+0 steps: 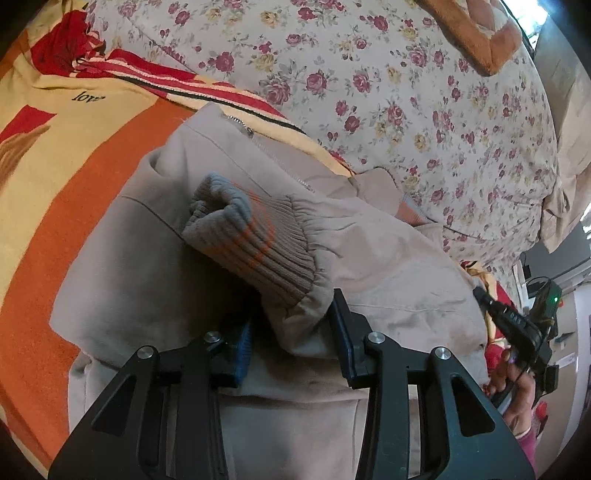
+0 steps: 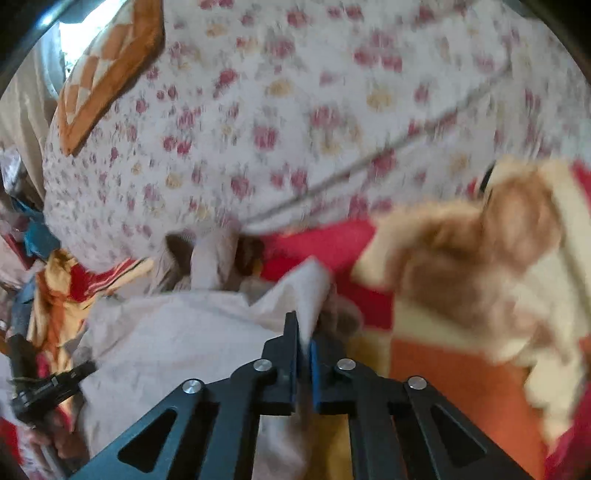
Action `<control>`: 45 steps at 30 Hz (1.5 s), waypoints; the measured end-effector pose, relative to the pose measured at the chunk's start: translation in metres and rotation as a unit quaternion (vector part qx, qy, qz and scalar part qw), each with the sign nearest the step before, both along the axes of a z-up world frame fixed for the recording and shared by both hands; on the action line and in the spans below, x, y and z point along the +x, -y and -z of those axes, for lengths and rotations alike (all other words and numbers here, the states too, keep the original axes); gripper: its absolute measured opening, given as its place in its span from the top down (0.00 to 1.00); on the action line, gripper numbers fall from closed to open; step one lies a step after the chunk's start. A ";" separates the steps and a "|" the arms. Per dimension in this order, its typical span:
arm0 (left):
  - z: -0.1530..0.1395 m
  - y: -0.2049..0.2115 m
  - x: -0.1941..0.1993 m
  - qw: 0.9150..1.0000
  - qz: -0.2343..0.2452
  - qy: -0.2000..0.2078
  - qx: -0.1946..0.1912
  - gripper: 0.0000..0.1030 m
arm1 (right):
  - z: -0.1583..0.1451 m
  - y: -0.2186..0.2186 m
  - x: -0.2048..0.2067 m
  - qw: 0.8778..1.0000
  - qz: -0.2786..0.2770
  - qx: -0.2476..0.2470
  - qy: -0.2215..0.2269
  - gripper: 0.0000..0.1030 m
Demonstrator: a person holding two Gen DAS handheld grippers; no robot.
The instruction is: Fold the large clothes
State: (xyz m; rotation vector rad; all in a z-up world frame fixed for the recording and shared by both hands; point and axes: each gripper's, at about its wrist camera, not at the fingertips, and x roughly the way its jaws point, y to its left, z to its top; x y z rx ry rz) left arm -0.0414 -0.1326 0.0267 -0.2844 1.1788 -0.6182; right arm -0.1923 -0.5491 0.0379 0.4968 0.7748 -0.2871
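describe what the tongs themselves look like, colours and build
Both the left tongs and right tongs are matte black, with triangular cut-outs in the linkage arms, round silver pivot bolts, and blue pads lining the fingers' inner faces.

Jacket point(image 1: 229, 295): lies on the blanket point(image 1: 44, 192). Sleeve cuff point(image 1: 255, 240): on top of the jacket, just ahead of the left gripper point(image 1: 291, 343). Quilt point(image 1: 424, 110): behind the jacket. Cushion point(image 1: 476, 33): on the quilt, far side.
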 end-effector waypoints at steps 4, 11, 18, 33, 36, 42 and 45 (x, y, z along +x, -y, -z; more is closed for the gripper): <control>0.003 0.002 0.002 1.000 0.001 -0.003 0.000 0.63 | 0.022 0.006 0.015 0.999 0.002 -0.014 -0.039 0.99; -0.003 0.001 -0.002 1.000 0.001 0.008 0.014 0.62 | 0.011 0.011 -0.007 0.998 0.051 0.017 -0.032 0.98; -0.015 -0.011 -0.003 0.999 -0.027 0.031 0.012 0.43 | -0.015 -0.052 -0.060 0.997 -0.047 0.002 -0.055 0.88; -0.021 -0.009 -0.040 0.987 0.002 0.116 0.108 0.41 | -0.018 -0.100 -0.103 0.993 -0.033 -0.087 -0.076 0.61; -0.024 -0.014 -0.048 0.984 -0.002 0.130 0.121 0.41 | -0.003 -0.105 -0.083 0.990 -0.047 -0.092 -0.092 0.61; -0.029 -0.022 -0.069 0.978 -0.001 0.150 0.148 0.41 | 0.021 -0.096 -0.083 0.988 -0.028 -0.067 -0.137 0.61; -0.032 -0.025 -0.078 0.975 0.000 0.159 0.157 0.41 | 0.006 -0.100 -0.103 0.989 -0.033 -0.071 -0.126 0.58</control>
